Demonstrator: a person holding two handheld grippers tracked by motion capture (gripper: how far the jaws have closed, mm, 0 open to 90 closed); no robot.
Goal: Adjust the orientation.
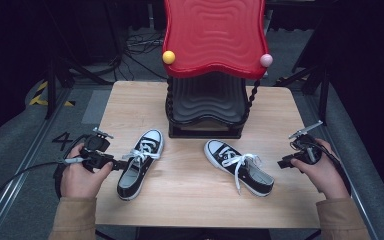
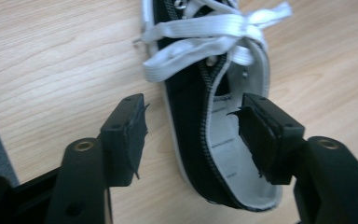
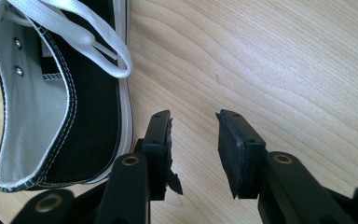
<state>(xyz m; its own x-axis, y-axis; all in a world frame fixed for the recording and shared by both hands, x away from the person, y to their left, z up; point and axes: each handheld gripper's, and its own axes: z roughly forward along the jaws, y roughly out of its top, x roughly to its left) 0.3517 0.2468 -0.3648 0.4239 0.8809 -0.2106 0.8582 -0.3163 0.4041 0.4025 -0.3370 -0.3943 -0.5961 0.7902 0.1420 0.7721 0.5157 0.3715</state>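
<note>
Two black canvas sneakers with white laces and toe caps lie on the wooden table (image 1: 180, 202). Beside the left sneaker (image 1: 140, 162) is my left gripper (image 1: 114, 164). In the left gripper view the left gripper (image 2: 193, 102) is open, its jaws straddling the near side wall of this sneaker (image 2: 223, 154) by the heel opening; the pads do not press on it. The right sneaker (image 1: 237, 167) lies apart from my right gripper (image 1: 283, 162). In the right gripper view the right gripper (image 3: 194, 115) is open over bare wood, just beside that sneaker's heel (image 3: 88, 116).
A small shoe rack stands at the table's far middle, with a red wavy top shelf (image 1: 215, 30) over a black lower shelf (image 1: 207, 100). Yellow (image 1: 168, 57) and pink (image 1: 266, 60) knobs sit at its front corners. Cables trail on the floor to the left.
</note>
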